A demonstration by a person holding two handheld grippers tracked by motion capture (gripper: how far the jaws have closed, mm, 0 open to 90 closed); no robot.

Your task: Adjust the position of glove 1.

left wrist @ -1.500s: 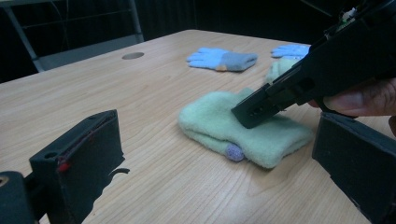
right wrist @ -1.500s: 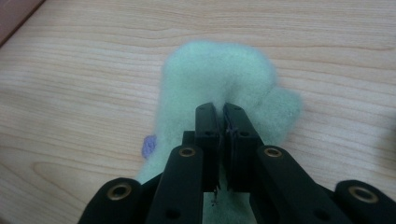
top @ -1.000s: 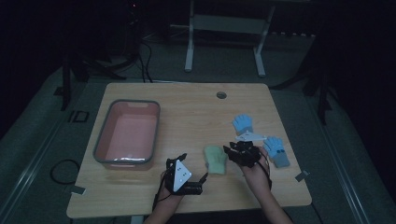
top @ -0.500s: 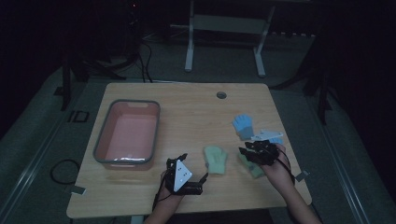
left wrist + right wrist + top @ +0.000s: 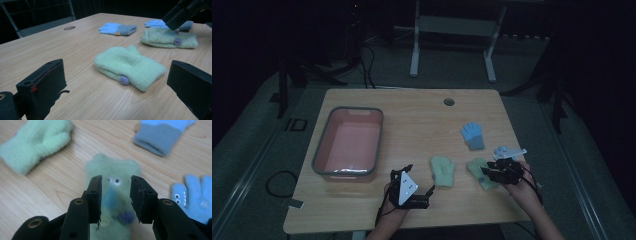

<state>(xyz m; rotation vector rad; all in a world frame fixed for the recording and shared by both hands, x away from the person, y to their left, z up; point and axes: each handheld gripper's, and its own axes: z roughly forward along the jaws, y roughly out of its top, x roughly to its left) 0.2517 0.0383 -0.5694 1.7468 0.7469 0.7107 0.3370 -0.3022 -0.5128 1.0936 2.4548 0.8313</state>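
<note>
Green mitten with the face (image 5: 111, 202) lies flat on the table (image 5: 422, 125), directly under the right gripper (image 5: 115, 195). Its jaws stand part-way apart, straddling the mitten's middle from above, and I can't see the pads pressing on the fleece. The googly eye (image 5: 116, 180) sits just beyond the tips, and the purple button (image 5: 125, 217) near the jaw on the right of that view.

Second green mitten (image 5: 130, 67) lies apart from the first, straight ahead of the left gripper (image 5: 117, 87), whose jaws are wide apart with nothing between them, parked low on the table. Blue glove with the grey cuff (image 5: 473, 135) lies past the right gripper's tips. Blue glove with the face (image 5: 193, 195) is just beside the right gripper's outer jaw, close to the first mitten. Pink bin (image 5: 348, 142) sits well off, past the left gripper, empty as far as I can tell.

Risks as I judge them:
- Jaw gap is narrower than the mitten, so closing from here probably pinches only the top layer and it slips out on lift.
- Fleece is soft, so pads coming down too low could push or bunch the mitten instead of grabbing it.
- The neighbouring blue glove's edge is close enough to snag if the gripper drifts outward.
- A pad landing on the button gives an uneven grip.
</note>
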